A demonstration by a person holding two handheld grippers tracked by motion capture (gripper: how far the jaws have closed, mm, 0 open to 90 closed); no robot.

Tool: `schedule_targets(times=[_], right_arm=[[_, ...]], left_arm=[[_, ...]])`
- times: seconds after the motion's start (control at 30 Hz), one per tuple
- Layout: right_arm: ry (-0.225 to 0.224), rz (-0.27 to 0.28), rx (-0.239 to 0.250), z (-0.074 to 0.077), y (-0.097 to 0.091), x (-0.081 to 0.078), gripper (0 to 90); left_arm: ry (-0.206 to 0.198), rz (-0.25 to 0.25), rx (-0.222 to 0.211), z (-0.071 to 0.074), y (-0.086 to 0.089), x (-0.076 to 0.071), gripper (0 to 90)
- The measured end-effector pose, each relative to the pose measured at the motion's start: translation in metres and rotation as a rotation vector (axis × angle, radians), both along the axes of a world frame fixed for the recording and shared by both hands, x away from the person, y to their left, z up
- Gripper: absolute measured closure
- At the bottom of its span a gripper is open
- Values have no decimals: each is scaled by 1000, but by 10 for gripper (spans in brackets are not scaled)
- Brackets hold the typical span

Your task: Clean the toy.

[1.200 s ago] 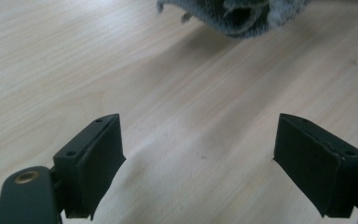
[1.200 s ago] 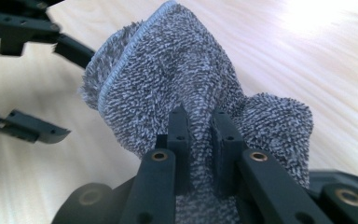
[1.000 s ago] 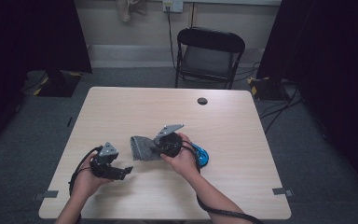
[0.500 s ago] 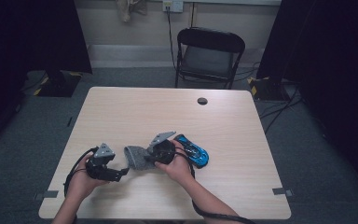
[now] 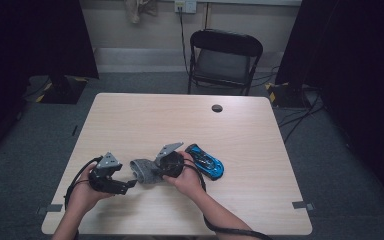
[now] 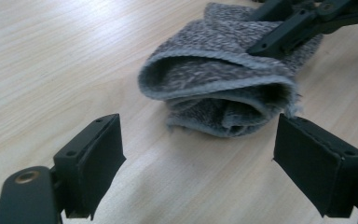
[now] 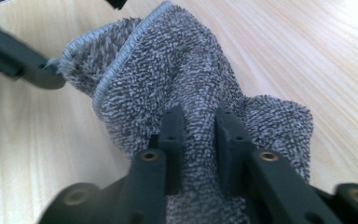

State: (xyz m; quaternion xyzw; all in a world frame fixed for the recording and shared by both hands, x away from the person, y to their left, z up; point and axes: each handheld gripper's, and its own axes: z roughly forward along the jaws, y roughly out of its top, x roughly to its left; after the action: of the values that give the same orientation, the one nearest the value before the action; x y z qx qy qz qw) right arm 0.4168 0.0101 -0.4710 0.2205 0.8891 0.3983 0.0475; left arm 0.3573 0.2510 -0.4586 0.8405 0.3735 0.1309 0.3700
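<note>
The right tool (image 7: 199,122) is pinching a fold of the grey cloth (image 5: 145,170), its jaws having just been easing apart. The cloth is lying on the table (image 5: 180,125), with a blue toy car (image 5: 206,161) at its three o'clock. The left tool (image 6: 198,154) is gaping wide at the cloth's nine o'clock, gripping nothing.

Right gripper (image 7: 199,126) lower, jaws just loosening (grey cloth (image 7: 186,84) between).

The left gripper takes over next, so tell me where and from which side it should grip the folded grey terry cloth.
Grip the rounded folded end of the grey terry cloth, coming in level along the wooden table from the left gripper side. That end bulges toward its open jaws, and its stacked layers look narrow enough to fit between them. The right gripper, its jaws just opening, straddles the far end, so stay clear.
</note>
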Motion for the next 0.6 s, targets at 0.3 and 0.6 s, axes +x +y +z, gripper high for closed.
schedule_targets(times=[0.3,0.6], right_arm=[[-29,-45,29,11,-13,2,410],[-80,-119,32,26,-57,12,277]], left_arm=[[0,-17,-8,5,4,-2,151],[-18,-37,-50,16,-2,2,152]])
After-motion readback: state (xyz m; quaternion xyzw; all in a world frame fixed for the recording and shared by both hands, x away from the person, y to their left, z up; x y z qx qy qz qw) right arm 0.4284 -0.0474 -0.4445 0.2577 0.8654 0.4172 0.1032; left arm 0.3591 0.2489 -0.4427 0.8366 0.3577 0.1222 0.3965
